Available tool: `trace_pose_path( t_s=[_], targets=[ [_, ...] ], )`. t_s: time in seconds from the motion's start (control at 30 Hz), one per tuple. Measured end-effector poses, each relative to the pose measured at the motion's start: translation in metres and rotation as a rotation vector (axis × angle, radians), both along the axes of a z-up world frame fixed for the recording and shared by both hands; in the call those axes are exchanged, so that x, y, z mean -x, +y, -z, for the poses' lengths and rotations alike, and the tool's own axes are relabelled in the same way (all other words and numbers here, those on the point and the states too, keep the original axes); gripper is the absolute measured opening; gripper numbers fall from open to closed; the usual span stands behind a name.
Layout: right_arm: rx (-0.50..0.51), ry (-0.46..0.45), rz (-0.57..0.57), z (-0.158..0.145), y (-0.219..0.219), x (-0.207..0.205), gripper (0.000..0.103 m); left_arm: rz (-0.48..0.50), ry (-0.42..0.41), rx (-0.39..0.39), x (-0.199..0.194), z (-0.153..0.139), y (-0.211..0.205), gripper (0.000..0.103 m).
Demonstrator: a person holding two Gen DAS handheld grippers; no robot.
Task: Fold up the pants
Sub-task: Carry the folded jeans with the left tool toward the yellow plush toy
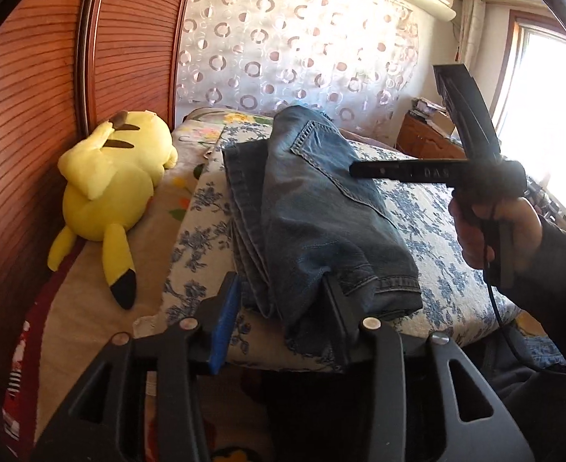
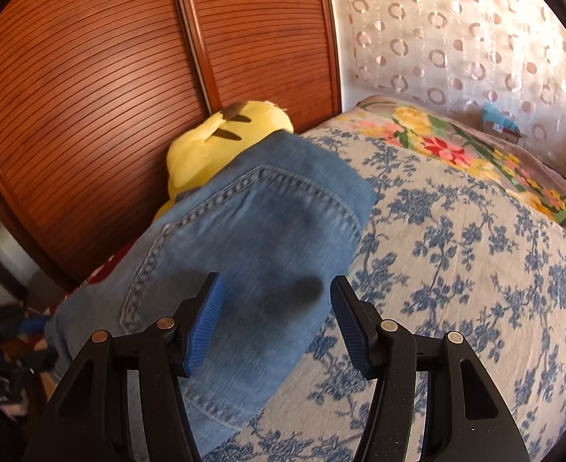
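Up close, I am watching the left gripper [image 1: 283, 319] sitting with its jaws spread apart around the near end of one pair of folded blue jeans [image 1: 313, 208]; the denim is bunching against the right finger while the blue-padded left finger [image 1: 223, 327] is standing clear of it. Whether the cloth is truly pinched I cannot tell, since the jaws are gaping. From the right wrist camera, the right gripper [image 2: 277, 319] is hovering just above the same jeans [image 2: 244, 238], its two ribbed blue pads [image 2: 206, 323] parted with nothing between them, and its shadow is falling on the denim.

Beyond the fingers, the jeans are lying folded into a thick stack on a white bedspread with blue flowers [image 1: 429, 231], one back pocket facing up. In the left wrist view, the right gripper [image 1: 406, 123] is reaching in from the right, held by one hand [image 1: 494, 227], one finger over the jeans and the other raised.

Farther back, one yellow plush toy [image 1: 109, 188] is lying on the bed beside the jeans, near the slatted wooden wardrobe doors [image 1: 32, 115]. Past it, a bright floral blanket [image 2: 456, 142] is covering the head of the bed, and a sheer curtain with ring patterns [image 1: 290, 38] is hanging along the far wall.
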State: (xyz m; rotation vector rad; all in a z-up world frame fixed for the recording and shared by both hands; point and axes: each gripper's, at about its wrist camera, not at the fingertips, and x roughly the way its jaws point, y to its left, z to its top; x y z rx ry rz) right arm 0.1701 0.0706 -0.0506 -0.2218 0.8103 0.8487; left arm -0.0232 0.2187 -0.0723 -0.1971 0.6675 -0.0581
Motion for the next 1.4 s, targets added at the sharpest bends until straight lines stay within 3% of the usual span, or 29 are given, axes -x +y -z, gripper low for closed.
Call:
trace_pose_path(
  t_s=[0.03, 0.17, 0.67, 1.13, 1.27, 1.4],
  targets=[
    [0.002, -0.001, -0.004, 0.001, 0.0, 0.002, 0.059, 0.0, -0.002, -0.002, 0.001, -0.001, 0.001, 0.043],
    [0.009, 0.004, -0.012, 0.008, 0.002, 0.009, 0.059, -0.02, -0.027, -0.011, 0.004, -0.011, 0.006, 0.066],
    [-0.01, 0.02, 0.004, 0.02, -0.005, 0.022, 0.059, -0.009, -0.075, -0.056, -0.006, -0.04, -0.01, 0.066],
    [-0.014, -0.003, 0.053, 0.025, -0.018, 0.041, 0.059, -0.04, 0.075, -0.107, -0.027, 0.006, -0.004, 0.067],
    [-0.003, -0.019, 0.063, 0.03, -0.018, 0.045, 0.059, -0.031, 0.069, -0.076, -0.026, 0.007, -0.002, 0.067],
    [-0.007, -0.025, 0.076, 0.035, -0.02, 0.045, 0.059, -0.001, 0.043, -0.098, -0.031, -0.007, -0.008, 0.067]
  ],
)
